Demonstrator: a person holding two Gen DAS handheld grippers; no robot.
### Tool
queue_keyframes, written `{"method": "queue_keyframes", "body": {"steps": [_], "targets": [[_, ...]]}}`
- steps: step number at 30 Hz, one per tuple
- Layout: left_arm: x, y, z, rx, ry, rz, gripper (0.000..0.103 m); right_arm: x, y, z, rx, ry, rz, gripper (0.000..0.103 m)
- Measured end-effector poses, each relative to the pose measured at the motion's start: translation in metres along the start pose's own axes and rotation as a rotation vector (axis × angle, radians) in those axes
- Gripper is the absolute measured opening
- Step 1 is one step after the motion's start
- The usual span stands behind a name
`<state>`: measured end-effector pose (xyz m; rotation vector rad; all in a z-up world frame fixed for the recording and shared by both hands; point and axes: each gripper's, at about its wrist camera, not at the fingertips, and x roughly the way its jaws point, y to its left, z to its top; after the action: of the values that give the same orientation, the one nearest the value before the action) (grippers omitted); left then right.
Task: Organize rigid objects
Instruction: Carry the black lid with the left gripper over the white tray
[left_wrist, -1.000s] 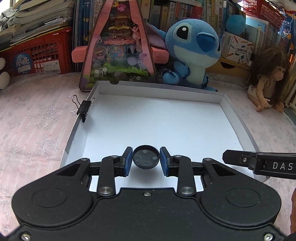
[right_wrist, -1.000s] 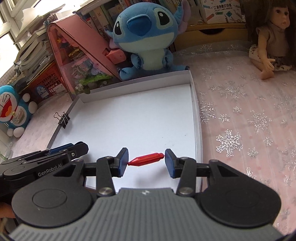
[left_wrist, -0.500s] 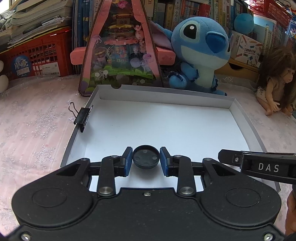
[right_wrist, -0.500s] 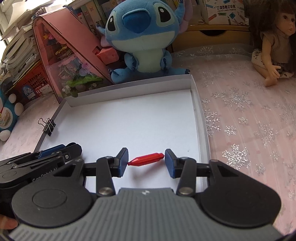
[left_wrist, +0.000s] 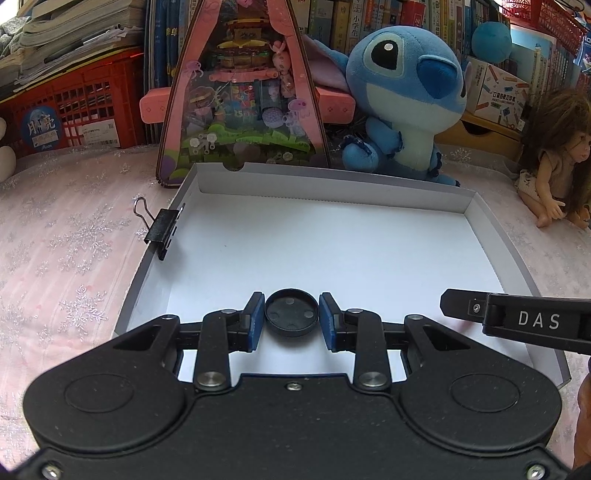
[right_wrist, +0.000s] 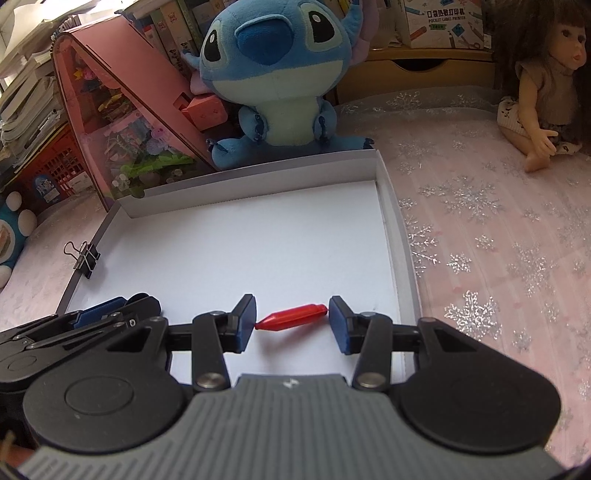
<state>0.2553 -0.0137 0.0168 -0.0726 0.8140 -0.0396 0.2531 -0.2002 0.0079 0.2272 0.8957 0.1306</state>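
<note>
**Both grippers hold small parts over the white box**

The landmark is the shallow white box, open-topped, lying on a pink snowflake-patterned cloth.

The left gripper hangs above the box's near edge, toward its left side. Its 2 blue pads are closed against a round black cap, which sits squarely between them, its hollow underside with 4 small dimples facing the camera.

The right gripper is above the box's near right part. A red pointed piece spans the gap between its pads, lying crosswise and slightly tilted, the tapered tip against the left pad and the blunt end against the right pad; the jaws are clamped on it end to end.

A black binder clip is clipped on the box's left wall, about halfway along it.

Behind the box's far wall stand a pink triangular toy house and, to its right, a blue plush toy. A doll sits on the cloth beyond the box's far right corner.
</note>
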Motion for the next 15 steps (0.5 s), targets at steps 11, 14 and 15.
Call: {"method": "queue_keyframes", "body": {"steps": [11, 14, 15], "targets": [[0.0, -0.001, 0.0, 0.007, -0.001, 0.003, 0.03, 0.003, 0.012, -0.002, -0.01, -0.017, -0.076, 0.053], [0.0, -0.001, 0.0, 0.007, -0.002, 0.002, 0.03, 0.004, 0.014, -0.002, -0.005, -0.016, -0.092, 0.053], [0.0, -0.001, 0.0, 0.006, -0.002, 0.002, 0.03, 0.004, 0.015, -0.002, -0.005, -0.017, -0.095, 0.053]]}}
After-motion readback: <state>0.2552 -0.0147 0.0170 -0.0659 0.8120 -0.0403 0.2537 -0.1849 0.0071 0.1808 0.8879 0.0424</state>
